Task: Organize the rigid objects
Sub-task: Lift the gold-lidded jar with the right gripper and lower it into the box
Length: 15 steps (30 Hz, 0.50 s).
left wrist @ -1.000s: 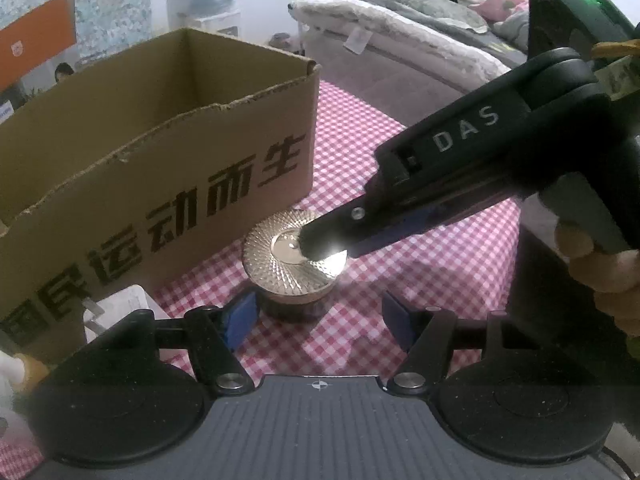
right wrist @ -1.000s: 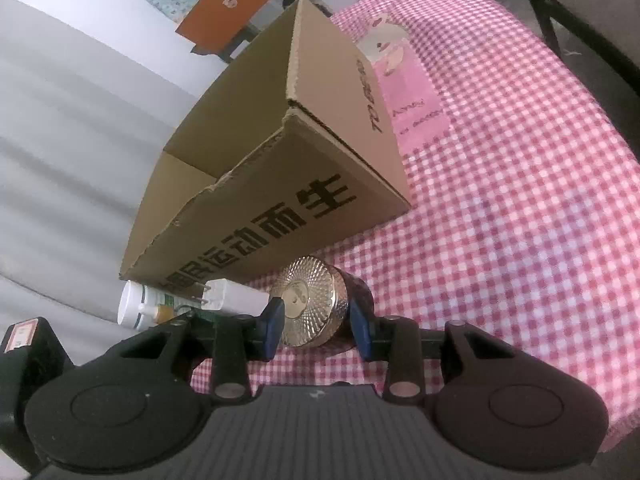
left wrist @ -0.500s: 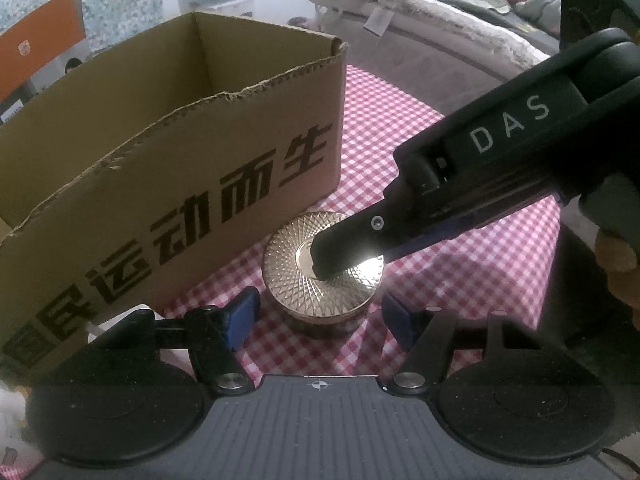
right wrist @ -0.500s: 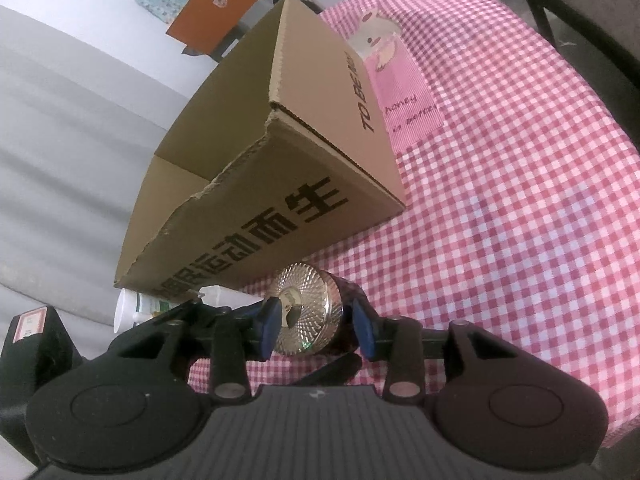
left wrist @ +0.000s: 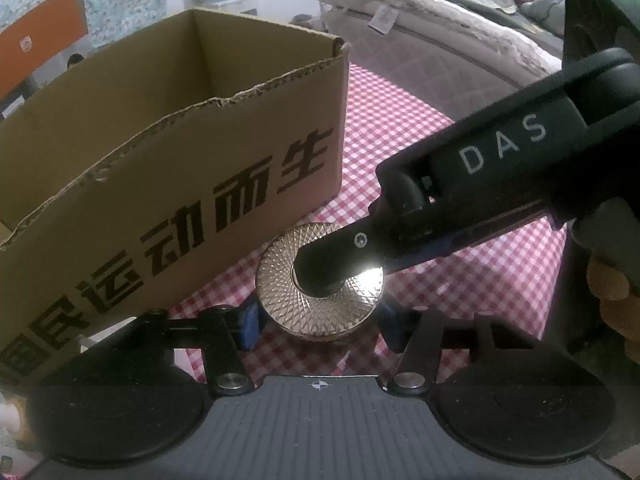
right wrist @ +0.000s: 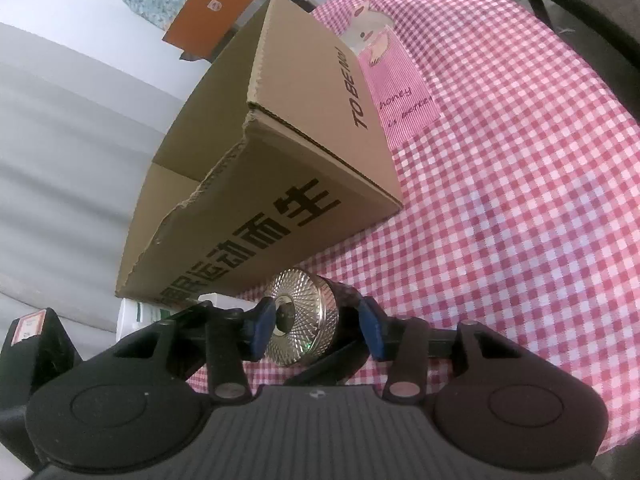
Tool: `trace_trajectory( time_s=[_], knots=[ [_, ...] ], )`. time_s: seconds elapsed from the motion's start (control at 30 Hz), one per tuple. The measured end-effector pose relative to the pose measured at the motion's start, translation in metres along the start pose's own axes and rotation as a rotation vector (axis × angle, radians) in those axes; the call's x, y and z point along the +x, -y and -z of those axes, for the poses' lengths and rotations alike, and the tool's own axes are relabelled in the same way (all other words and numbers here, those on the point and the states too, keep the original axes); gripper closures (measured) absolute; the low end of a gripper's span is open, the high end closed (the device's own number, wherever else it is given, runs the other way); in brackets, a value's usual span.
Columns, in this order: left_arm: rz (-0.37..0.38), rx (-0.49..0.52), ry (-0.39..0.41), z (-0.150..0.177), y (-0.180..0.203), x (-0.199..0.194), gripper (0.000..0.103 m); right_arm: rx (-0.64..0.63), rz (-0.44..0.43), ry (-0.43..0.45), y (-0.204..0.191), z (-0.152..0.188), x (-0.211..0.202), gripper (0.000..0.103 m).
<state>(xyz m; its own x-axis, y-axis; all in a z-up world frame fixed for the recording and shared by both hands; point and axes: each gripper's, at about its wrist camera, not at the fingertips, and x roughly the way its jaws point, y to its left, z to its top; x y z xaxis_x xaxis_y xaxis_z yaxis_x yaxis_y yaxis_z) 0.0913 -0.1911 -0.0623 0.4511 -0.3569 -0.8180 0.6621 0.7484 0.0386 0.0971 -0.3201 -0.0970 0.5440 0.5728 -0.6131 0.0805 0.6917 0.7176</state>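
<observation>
Gold and finely cross-hatched on its round lid, one squat jar [left wrist: 320, 300] with a dark body sits on the pink checked cloth [right wrist: 520, 184], just in front of the single cardboard box [left wrist: 172, 148]. I see my left gripper [left wrist: 318, 326] straddling it, jaws having just been closing, pads not clearly touching its sides. My right gripper [right wrist: 316, 328] also brackets it, jaws having just been opening, right pad apart from it. One white tube [right wrist: 132, 314] lies beside the box.
</observation>
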Motion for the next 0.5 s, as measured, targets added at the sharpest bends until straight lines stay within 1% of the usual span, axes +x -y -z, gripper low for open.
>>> trace_trajectory(
  time_s=[0.23,0.37,0.5],
  knots=[
    [-0.006,-0.011,-0.003,0.000,0.001,-0.001,0.047,-0.006,-0.004,0.007,0.003,0.004,0.001,0.054],
    [-0.009,-0.010,-0.001,0.002,0.001,-0.005,0.047,-0.009,0.000,0.007,-0.002,0.008,0.000,0.054],
    [-0.015,-0.008,0.019,0.003,0.003,-0.015,0.047,-0.024,-0.001,0.009,-0.010,0.012,-0.006,0.054]
  ],
)
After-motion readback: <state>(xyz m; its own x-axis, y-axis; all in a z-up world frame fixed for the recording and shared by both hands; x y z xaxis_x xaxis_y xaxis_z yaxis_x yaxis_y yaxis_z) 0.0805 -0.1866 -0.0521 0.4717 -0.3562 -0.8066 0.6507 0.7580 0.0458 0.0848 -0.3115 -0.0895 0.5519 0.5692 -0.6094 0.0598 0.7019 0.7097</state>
